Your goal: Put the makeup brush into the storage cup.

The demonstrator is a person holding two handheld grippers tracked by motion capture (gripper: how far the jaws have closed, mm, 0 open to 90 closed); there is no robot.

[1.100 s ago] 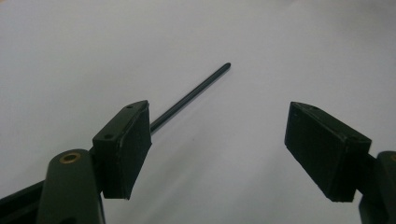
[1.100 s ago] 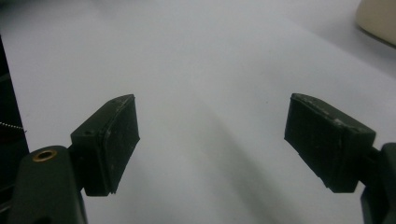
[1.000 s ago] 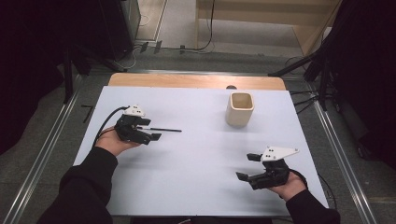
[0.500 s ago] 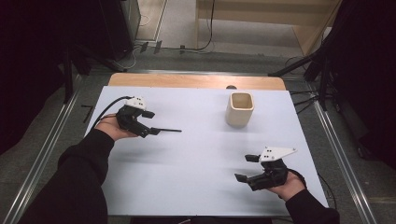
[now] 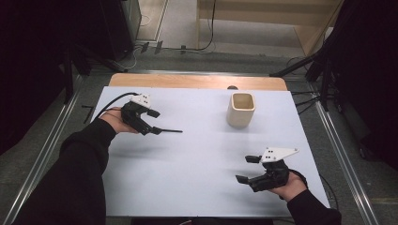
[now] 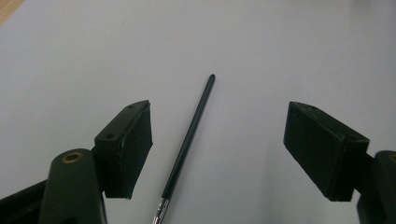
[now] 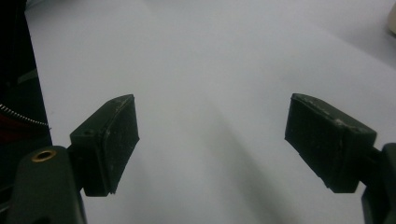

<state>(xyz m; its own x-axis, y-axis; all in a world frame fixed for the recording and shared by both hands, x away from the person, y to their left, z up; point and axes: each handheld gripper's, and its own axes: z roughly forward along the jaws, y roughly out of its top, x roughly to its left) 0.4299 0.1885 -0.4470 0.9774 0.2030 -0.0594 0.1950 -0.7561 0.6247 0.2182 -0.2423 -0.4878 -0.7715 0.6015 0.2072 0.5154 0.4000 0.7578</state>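
A thin black stick [image 5: 167,131] with a silver ferrule lies on the white table [image 5: 202,154], left of centre. My left gripper [image 5: 154,123] hovers over its left end, open. In the left gripper view the stick [image 6: 189,140] runs up between the wide-apart jaws of the left gripper [image 6: 219,109], and neither pad touches it. My right gripper [image 5: 247,168] is open near the front right of the table, with nothing in it. In its own view the right gripper [image 7: 210,100] has bare tabletop between its pads.
A beige square cup [image 5: 241,109] stands upright at the back right of the table. A wooden strip [image 5: 197,81] runs along the far edge. Metal rails flank both sides of the table. Cables lie on the floor beyond.
My left hand and gripper have shifted toward the far side and tilted, while the stick has stayed where it lay. The right gripper has hardly moved.
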